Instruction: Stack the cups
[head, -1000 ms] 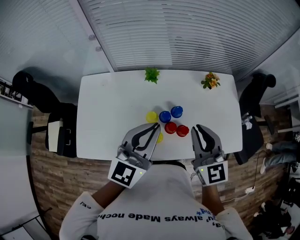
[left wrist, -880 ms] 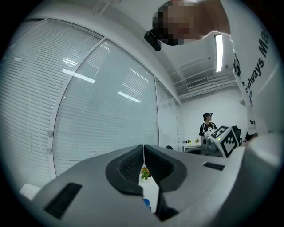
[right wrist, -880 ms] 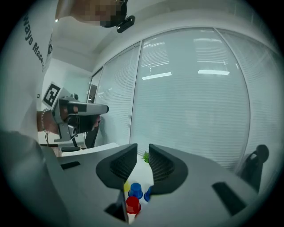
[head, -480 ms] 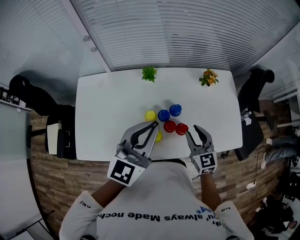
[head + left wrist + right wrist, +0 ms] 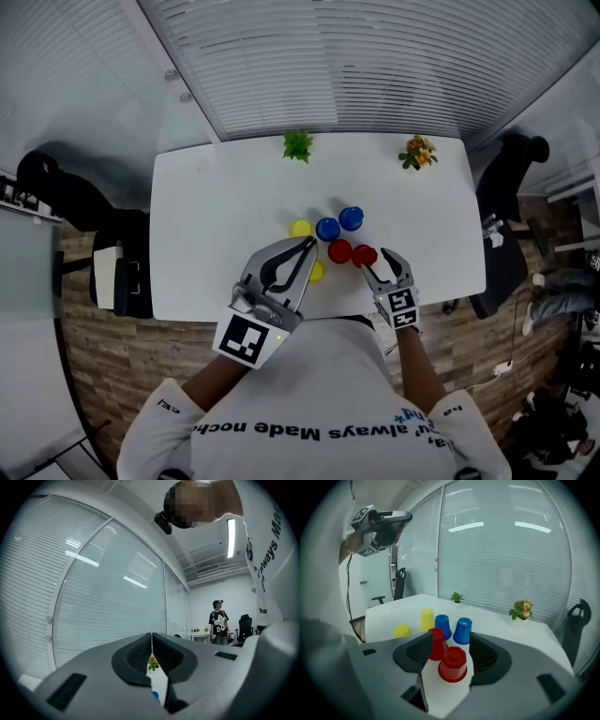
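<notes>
Six upside-down cups stand on the white table (image 5: 216,216): a yellow cup (image 5: 301,228), two blue cups (image 5: 327,230) (image 5: 352,218), two red cups (image 5: 340,251) (image 5: 364,255), and a second yellow cup (image 5: 319,272) half hidden by my left gripper (image 5: 309,246). That gripper is shut and empty, raised above the table (image 5: 152,651). My right gripper (image 5: 377,264) is low at the near edge, its jaws opening. The nearest red cup (image 5: 452,664) stands between its jaws, untouched (image 5: 449,653). Behind it are the other red cup (image 5: 436,644), the blue cups (image 5: 462,631) and the yellow ones (image 5: 427,619).
A small green plant (image 5: 298,145) and a pot of flowers (image 5: 418,152) stand along the table's far edge. Black chairs (image 5: 56,187) (image 5: 511,178) flank the table. A person (image 5: 218,627) stands far off in the room.
My right gripper has moved forward and down to the red cups and its jaws have spread apart. The left gripper has hardly moved.
</notes>
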